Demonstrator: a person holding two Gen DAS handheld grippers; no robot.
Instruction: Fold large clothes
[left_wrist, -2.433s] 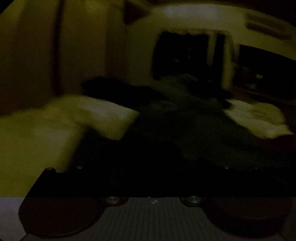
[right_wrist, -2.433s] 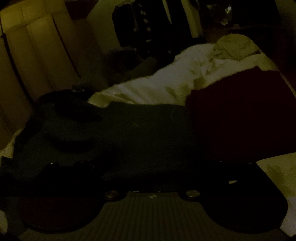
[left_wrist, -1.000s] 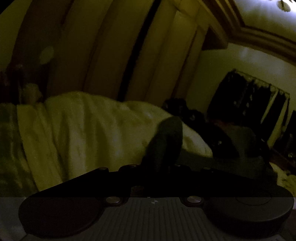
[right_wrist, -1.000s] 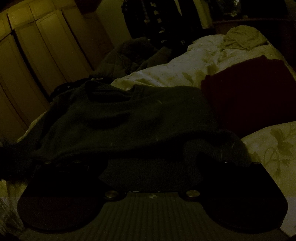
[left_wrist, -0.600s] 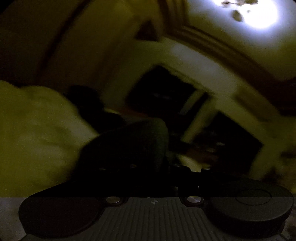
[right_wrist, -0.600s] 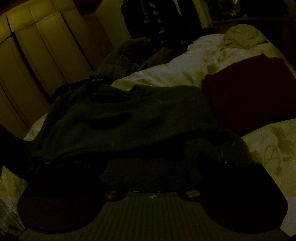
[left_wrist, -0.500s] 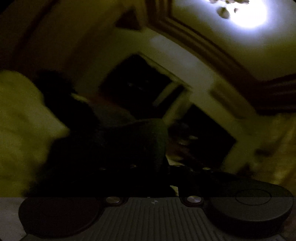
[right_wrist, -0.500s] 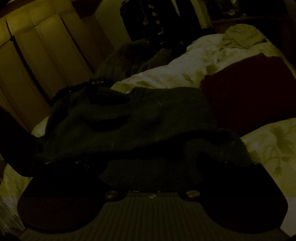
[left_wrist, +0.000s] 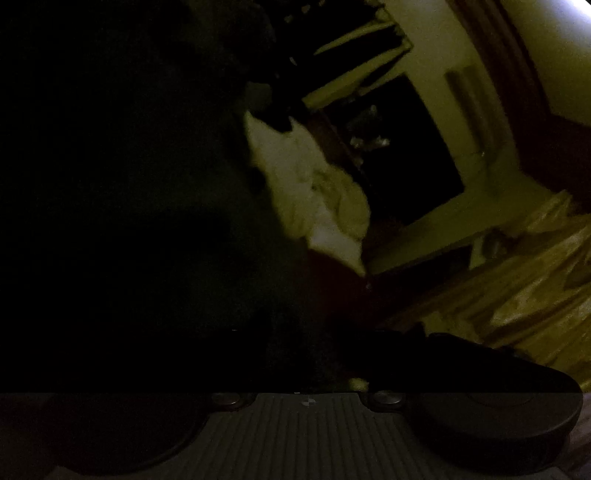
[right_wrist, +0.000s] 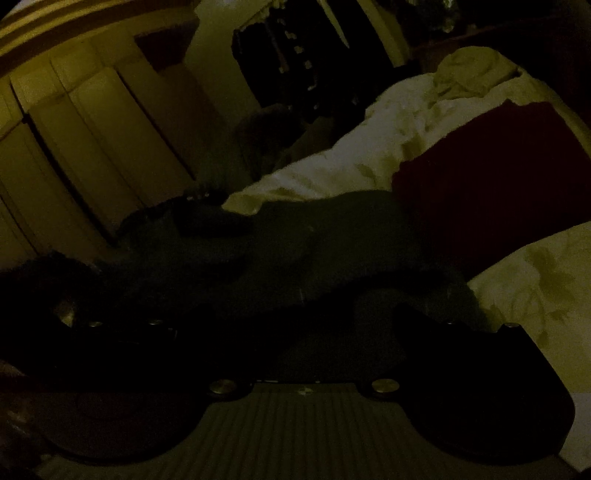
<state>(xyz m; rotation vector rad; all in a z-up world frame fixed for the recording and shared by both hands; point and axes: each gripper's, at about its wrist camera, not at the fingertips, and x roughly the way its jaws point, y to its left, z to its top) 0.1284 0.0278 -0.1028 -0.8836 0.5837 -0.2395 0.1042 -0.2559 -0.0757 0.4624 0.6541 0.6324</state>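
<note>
A dark green sweater lies spread on a bed with a white flowered duvet. My right gripper rests at the sweater's near hem. Its jaws stand wide apart and the knit bulges over the fingertips, hiding them. The left wrist view is very dark. My left gripper is opening. Dark cloth fills the left half of that view, and I cannot make out any fabric pinched between the fingers. A dark mass sits at the sweater's left end in the right wrist view.
A dark red cloth lies on the duvet to the right of the sweater. Pale wardrobe doors stand along the left. Dark clothes hang at the back. A crumpled pale sheet lies far back on the bed.
The left view swung fast from the wardrobe and duvet round to the far side of the room. The sleeve strip that stood between its fingers no longer shows. The right gripper stayed put.
</note>
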